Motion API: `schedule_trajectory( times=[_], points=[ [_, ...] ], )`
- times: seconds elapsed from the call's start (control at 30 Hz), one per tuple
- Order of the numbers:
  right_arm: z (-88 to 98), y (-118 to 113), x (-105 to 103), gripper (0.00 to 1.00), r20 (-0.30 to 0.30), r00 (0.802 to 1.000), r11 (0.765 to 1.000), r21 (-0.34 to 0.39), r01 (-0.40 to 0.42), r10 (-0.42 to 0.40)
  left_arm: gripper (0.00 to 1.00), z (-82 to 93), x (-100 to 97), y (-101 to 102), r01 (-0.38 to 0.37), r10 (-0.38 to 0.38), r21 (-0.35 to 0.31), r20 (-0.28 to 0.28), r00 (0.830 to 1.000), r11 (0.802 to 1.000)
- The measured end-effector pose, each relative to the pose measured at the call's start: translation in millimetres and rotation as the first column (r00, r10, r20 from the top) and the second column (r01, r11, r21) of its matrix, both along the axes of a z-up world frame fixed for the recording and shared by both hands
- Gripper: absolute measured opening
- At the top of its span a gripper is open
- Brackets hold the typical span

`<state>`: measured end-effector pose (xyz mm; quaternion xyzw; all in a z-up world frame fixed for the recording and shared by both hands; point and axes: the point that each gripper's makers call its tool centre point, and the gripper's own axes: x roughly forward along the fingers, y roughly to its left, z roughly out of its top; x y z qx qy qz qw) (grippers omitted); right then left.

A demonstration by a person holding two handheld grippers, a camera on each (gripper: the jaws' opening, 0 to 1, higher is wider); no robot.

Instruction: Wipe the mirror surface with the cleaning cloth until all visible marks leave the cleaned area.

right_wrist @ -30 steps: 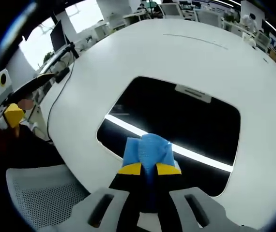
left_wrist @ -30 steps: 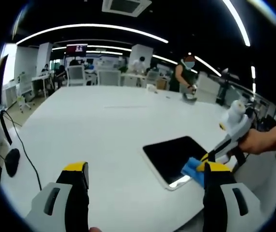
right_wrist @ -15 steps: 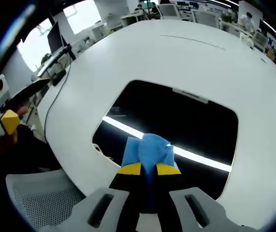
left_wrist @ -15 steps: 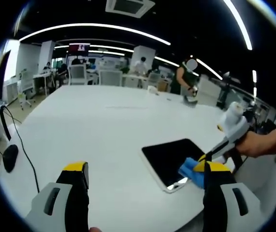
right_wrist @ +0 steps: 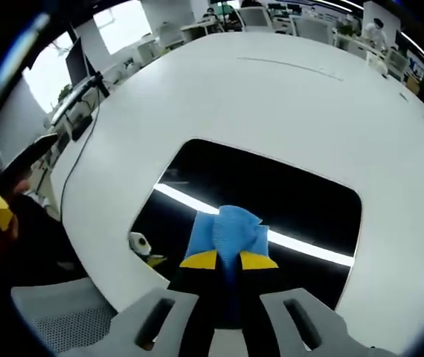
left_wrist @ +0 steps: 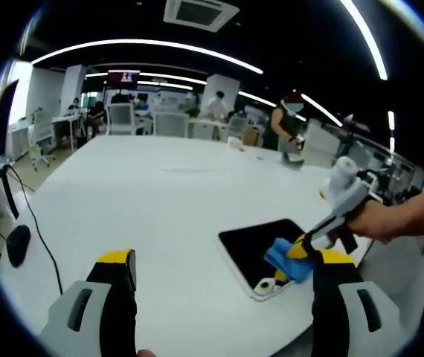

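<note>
While the right gripper [right_wrist: 228, 259] is pinching the blue cleaning cloth [right_wrist: 227, 230] between closed jaws, wiping is underway on the mirror [right_wrist: 271, 201], lying flat at centre frame on the white worktop [right_wrist: 271, 97]. Next move likely calls for sweeping the cloth across the glass. Left gripper [left_wrist: 223, 268], at lower frame, is hanging wide open and empty, its view showing the person's hand [left_wrist: 372, 221].

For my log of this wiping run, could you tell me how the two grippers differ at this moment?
The right gripper is shut on the blue cloth; the left gripper is open and holds nothing. The right one is down at the mirror, near its edge; the left one hangs above bare table, off the mirror. Both have yellow-tipped jaws.
</note>
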<state>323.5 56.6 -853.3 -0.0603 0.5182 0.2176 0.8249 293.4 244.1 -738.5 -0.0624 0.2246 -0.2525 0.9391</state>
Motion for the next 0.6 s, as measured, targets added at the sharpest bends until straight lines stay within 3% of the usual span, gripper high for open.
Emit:
schedule_trajectory(
  times=[0.6],
  points=[
    [0.0, 0, 45, 0.04, 0.028, 1.000, 1.000, -0.018, 0.005, -0.005, 1.00, -0.6, -5.2, 3, -0.009, 0.009, -0.008, -0.012, 1.000, 1.000]
  ],
)
